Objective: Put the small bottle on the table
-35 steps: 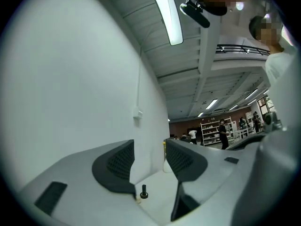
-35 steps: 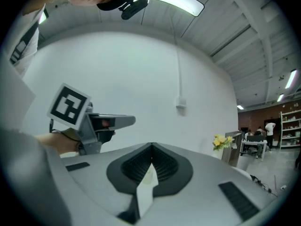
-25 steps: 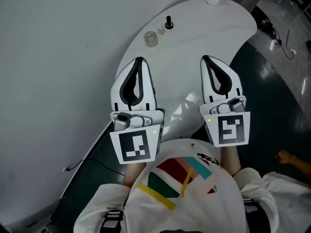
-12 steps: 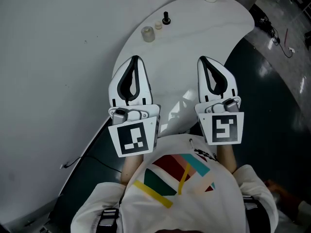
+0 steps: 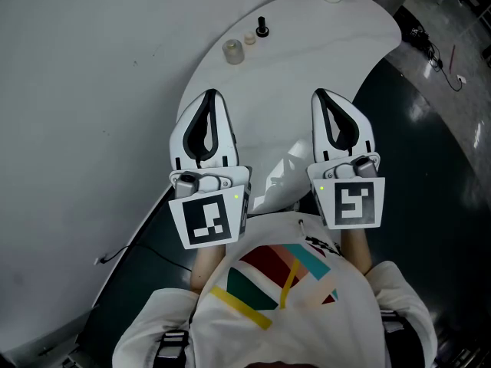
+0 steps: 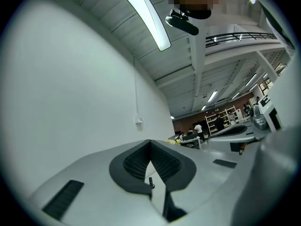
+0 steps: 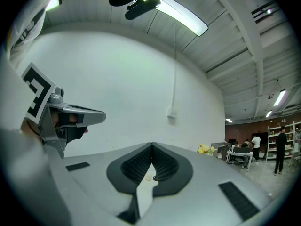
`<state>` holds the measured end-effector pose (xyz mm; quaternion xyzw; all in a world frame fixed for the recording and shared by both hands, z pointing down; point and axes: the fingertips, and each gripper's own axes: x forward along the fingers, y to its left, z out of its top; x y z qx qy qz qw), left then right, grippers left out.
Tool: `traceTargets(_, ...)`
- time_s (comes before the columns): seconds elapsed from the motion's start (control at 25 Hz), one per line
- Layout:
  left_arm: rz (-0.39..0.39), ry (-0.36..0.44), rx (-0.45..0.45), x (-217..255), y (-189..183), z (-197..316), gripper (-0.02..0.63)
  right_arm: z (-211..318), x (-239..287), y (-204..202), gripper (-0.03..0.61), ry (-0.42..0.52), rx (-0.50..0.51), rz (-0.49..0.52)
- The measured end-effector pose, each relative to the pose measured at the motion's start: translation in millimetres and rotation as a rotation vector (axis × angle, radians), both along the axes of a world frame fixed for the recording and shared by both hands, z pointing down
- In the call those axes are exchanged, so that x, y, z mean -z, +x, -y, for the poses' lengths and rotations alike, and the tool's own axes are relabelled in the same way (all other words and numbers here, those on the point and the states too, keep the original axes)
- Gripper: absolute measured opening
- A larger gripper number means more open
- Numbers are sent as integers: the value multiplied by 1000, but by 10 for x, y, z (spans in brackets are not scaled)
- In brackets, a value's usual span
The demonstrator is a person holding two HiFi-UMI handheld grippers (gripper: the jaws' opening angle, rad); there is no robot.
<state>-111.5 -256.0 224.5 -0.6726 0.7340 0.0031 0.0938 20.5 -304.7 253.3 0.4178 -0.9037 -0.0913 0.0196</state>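
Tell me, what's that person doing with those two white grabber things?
A person holds a gripper in each hand, side by side over the near end of the white table. The left gripper and the right gripper are both shut and hold nothing. Far ahead on the table stand a clear little jar, a tiny beige thing and a little black thing. Neither gripper is near them.

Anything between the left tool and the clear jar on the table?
No. In the head view, only bare white table separates the left tool from the clear jar.
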Motion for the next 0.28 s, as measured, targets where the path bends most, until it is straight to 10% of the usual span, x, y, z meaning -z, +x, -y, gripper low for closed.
traceTargets(0.28,-2,-4,-2,-40,14,-10,17,-5,-19,21,11,-1,-5,1)
